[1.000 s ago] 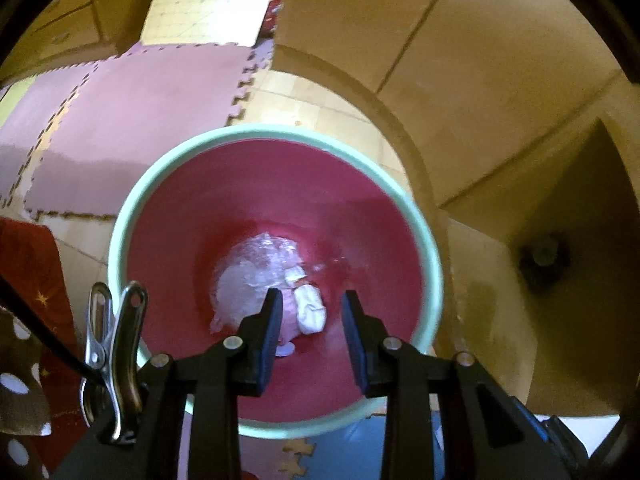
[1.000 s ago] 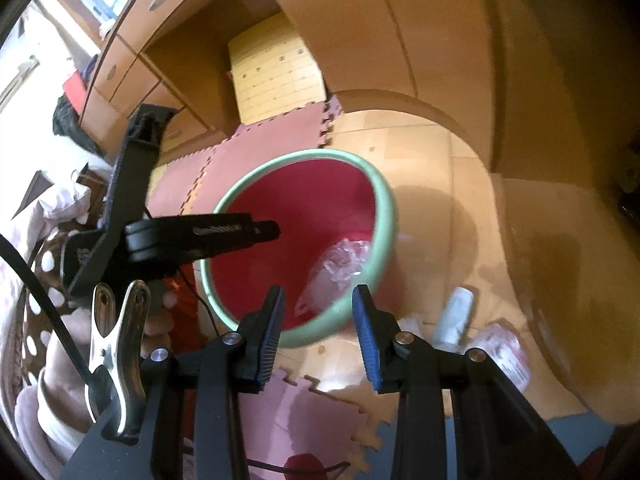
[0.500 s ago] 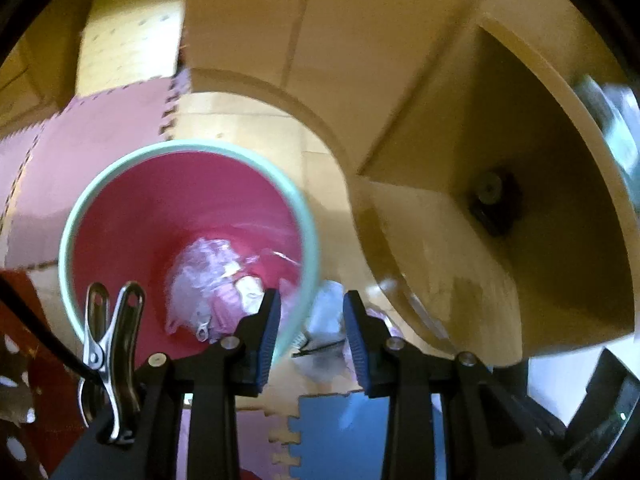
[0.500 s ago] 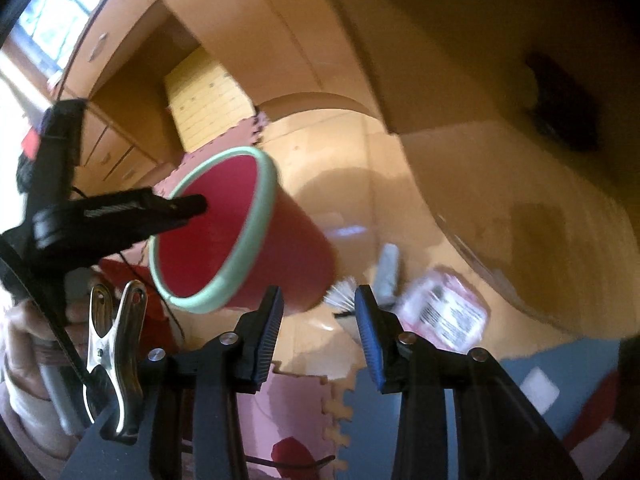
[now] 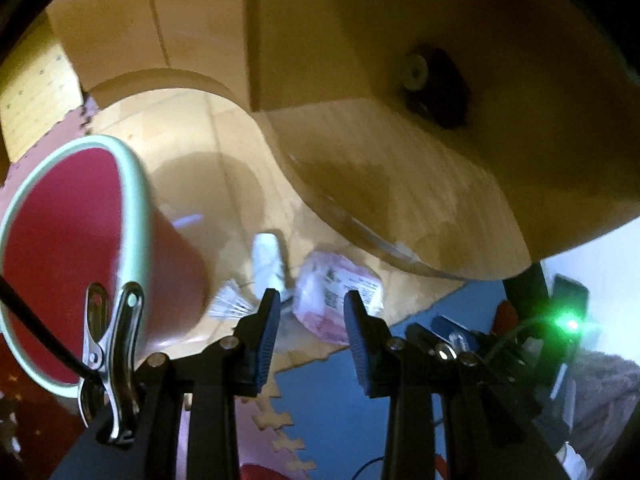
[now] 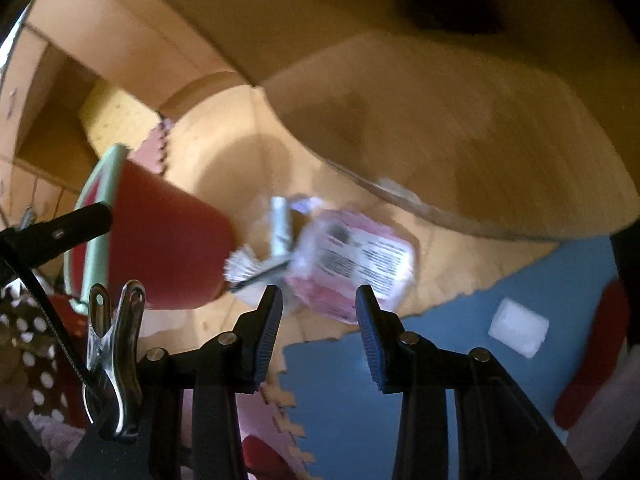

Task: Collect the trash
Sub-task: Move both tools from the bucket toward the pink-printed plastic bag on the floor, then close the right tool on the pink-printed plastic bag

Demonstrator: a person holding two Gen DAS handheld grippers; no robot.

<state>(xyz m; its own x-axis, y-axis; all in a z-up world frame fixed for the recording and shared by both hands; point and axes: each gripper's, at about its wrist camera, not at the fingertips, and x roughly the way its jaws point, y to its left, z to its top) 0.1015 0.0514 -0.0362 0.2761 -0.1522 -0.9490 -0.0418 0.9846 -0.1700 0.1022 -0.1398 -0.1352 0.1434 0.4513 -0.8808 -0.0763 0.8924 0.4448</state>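
Three trash items noted on wooden floor beside red bin: pink labelled packet, white tube, small white comb-like piece.

Packet: judged light, soft, crinkly, slippery film; best pinched at bunched edge, not flat face.
Tube: light, stiffer; to be taken across middle.

Left gripper: fingers parted, nothing held.
Right gripper: fingers parted, empty, hung above packet.

Bin stands left on the floor; packet lies to its right, a wrapper between them (all before the foam mat)
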